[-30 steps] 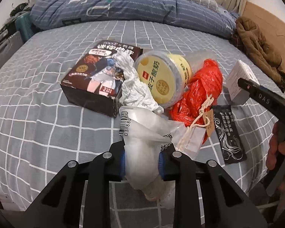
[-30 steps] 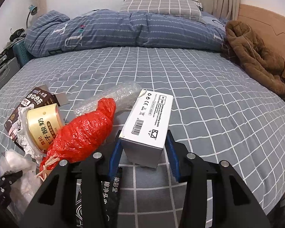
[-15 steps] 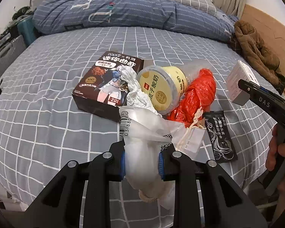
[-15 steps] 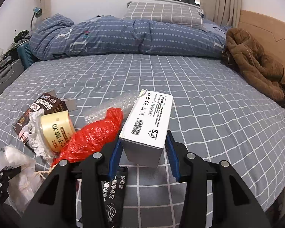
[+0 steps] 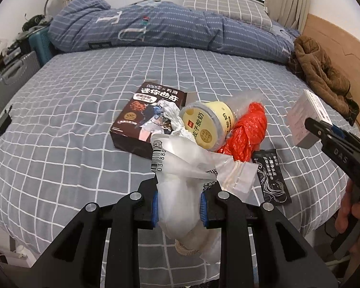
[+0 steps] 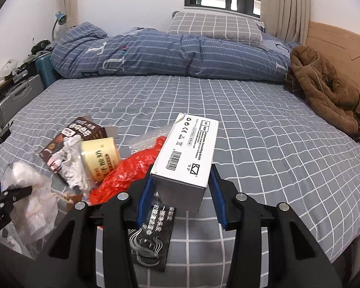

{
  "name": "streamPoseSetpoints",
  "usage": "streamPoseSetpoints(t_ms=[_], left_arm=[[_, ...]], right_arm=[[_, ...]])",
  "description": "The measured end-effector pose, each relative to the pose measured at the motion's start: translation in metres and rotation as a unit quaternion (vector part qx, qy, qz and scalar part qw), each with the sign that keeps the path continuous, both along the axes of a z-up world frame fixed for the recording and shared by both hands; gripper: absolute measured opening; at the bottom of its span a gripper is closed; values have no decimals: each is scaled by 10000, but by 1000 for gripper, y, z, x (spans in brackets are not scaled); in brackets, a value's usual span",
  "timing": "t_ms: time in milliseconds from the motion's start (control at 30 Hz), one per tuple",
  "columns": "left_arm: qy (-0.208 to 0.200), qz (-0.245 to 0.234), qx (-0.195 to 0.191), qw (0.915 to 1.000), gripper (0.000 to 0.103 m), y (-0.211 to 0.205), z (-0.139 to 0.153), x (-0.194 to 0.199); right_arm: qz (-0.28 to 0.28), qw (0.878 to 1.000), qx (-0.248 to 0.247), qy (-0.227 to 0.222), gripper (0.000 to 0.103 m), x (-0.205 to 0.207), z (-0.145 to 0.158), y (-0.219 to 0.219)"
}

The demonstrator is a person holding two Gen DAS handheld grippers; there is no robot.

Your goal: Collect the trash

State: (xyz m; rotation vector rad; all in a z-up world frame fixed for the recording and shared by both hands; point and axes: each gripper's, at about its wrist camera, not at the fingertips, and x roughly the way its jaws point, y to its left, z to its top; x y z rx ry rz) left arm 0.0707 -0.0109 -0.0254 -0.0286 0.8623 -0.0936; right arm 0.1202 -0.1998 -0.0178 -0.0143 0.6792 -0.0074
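Observation:
My left gripper (image 5: 178, 202) is shut on a clear plastic bag (image 5: 180, 168) with a barcode, held above the bed's near edge. My right gripper (image 6: 181, 189) is shut on a white cardboard box (image 6: 188, 152), lifted off the bed; the box also shows in the left wrist view (image 5: 304, 115). On the checked bedsheet (image 5: 72, 120) lie a dark snack box (image 5: 146, 117), a yellow yogurt tub (image 5: 207, 124) on its side, a red plastic bag (image 5: 248, 132), crumpled white paper (image 6: 72, 165) and a black sachet (image 5: 271, 180).
A rolled blue duvet (image 6: 168, 55) and a checked pillow (image 6: 216, 26) lie at the far side. A brown coat (image 6: 324, 91) rests by the wooden headboard (image 6: 343, 45) at right. A grey case (image 6: 14, 98) stands left of the bed.
Both grippers have pulled up and back from the bed with their loads. The trash pile looks smaller and farther away; the objects on the sheet have not moved.

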Motion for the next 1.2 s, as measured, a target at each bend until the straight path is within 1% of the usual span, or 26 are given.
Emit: streamPoseSetpoints(t_ms=[233,533,733,867,1200], left_arm=[[-151,-15,-21,9999,24,0,12,-16],[-335,-103,102,9993,24,-8,24,-37],[-336,-112,70,9993,24,-6,24,-52],[-354,-147,125,9992,24,-7,21,-62],[-333,-109,123,9993,24,-5,19,-86]], right_arm=[[164,9998,22,-131,42,-33,12,7],[275,9995,38,-159,42,-67,19,11],[370,9991,25,-186,42,-85,22,18],[449,9988,6,-192,42,-96,24,24],[570,9983,-16,-144,42,-123,21,34]])
